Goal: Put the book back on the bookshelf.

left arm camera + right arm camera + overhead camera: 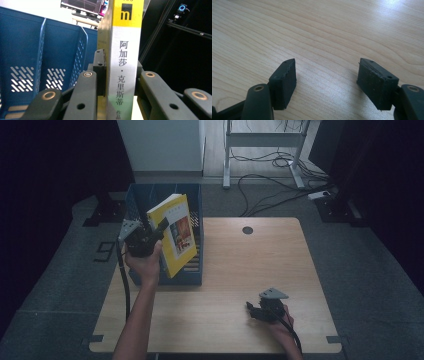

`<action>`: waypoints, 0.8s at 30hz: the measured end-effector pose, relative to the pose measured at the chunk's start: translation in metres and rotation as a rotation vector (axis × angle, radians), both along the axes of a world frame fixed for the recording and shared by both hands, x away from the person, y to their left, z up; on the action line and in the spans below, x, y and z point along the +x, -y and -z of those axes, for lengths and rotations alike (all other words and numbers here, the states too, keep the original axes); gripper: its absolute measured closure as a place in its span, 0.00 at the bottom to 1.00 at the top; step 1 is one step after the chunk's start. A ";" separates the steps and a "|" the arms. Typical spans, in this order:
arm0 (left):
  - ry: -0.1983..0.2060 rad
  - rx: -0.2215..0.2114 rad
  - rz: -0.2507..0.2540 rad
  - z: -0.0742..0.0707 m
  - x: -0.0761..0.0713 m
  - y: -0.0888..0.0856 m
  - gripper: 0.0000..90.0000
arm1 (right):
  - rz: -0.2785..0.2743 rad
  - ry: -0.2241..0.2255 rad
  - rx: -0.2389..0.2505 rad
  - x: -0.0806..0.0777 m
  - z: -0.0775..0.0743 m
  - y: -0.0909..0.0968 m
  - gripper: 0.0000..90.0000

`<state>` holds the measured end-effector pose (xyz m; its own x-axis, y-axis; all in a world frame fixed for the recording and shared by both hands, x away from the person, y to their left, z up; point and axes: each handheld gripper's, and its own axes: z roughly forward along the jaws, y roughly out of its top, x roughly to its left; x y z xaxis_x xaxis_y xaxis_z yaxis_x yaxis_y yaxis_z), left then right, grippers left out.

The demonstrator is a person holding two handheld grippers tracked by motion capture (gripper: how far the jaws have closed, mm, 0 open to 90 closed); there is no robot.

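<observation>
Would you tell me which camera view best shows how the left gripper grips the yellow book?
The left gripper view: the book stands spine-on between the left gripper's black jaws, which press on both covers. The high view shows the whole yellow cover tilted over the blue file rack, the grip itself small. The right gripper view looks at the table.

book (177, 234) | yellow cover, white spine | tilted, held above blue file rack (192, 277)

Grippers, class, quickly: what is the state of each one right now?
Left gripper: shut on the yellow book, held above the blue file rack.
Right gripper: open, holding nothing, over the wooden table.
</observation>
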<state>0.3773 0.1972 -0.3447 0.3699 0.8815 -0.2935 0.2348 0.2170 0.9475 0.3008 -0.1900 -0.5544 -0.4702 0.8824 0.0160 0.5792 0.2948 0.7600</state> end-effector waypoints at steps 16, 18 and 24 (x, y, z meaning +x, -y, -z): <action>-0.008 0.035 -0.025 0.006 0.015 0.010 0.84 | 0.002 0.002 0.001 0.000 0.000 0.000 0.34; -0.007 0.039 -0.027 0.007 0.015 0.011 0.84 | 0.002 0.002 0.001 0.000 0.000 0.000 0.34; -0.011 0.045 -0.043 0.010 0.024 0.014 0.84 | 0.002 0.002 0.002 0.000 0.000 0.000 0.34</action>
<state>0.4016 0.1833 -0.3549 0.3284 0.9088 -0.2573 0.2367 0.1846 0.9539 0.3008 -0.1898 -0.5546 -0.4687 0.8832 0.0162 0.5779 0.2926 0.7619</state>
